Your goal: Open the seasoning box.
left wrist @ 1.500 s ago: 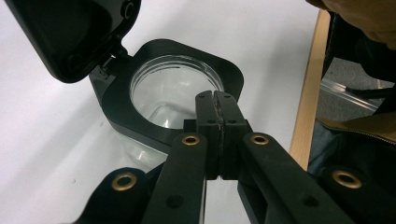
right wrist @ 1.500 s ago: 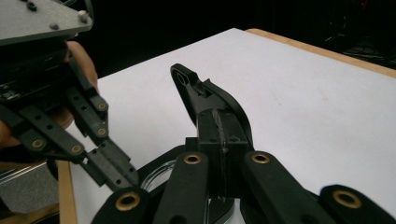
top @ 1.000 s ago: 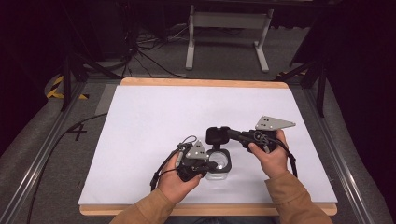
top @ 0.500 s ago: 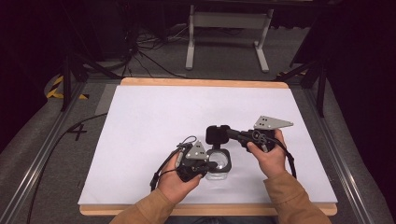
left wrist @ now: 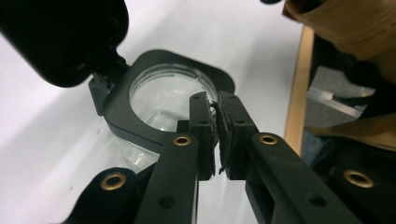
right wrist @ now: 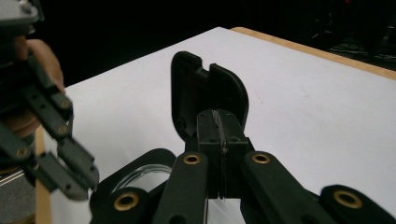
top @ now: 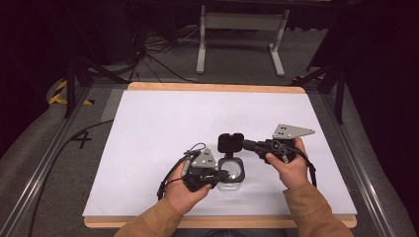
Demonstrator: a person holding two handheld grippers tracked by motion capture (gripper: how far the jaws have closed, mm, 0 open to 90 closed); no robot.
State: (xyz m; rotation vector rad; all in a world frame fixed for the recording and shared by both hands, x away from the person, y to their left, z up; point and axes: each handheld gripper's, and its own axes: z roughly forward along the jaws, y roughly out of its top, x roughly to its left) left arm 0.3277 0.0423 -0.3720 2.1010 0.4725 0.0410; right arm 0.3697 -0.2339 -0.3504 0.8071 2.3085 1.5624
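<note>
A: Two grippers, one object: a clear plastic jar with a square black collar [top: 231, 170] and a hinged black flip lid [top: 230, 143], low centre of the high view, on the white table sheet [top: 163, 123].

B: Jaw states?

A: Left gripper [left wrist: 214, 122] is clamped nearly shut on the collar's near rim, pads pinching the edge. Right gripper [right wrist: 219, 135] is closed on the edge of the lid, which stands raised above the mouth. Both are holding something.

B: Risks?

A: My read: the left grip is a thin bite on the rim. If the right hand pulls the lid further back, the torque could twist the jar out of those pads or tip it. The hinge is small; forcing past its stop could snap it or pop the lid off. The right hold is also just on the lid edge, so it could slip and the lid would drop back.

B: Contents?

A: Looks empty through the mouth in the left gripper view, but the glare makes it hard to be sure.

B: Surroundings?

A: Sheet is bare elsewhere. Wooden table edge [top: 212, 87] across the top of the sheet, grey metal stand [top: 239, 34] and black floor cables [top: 148, 49] in the upper part of the frame, well apart. The two grippers sit close together over the jar, so they crowd each other.
</note>
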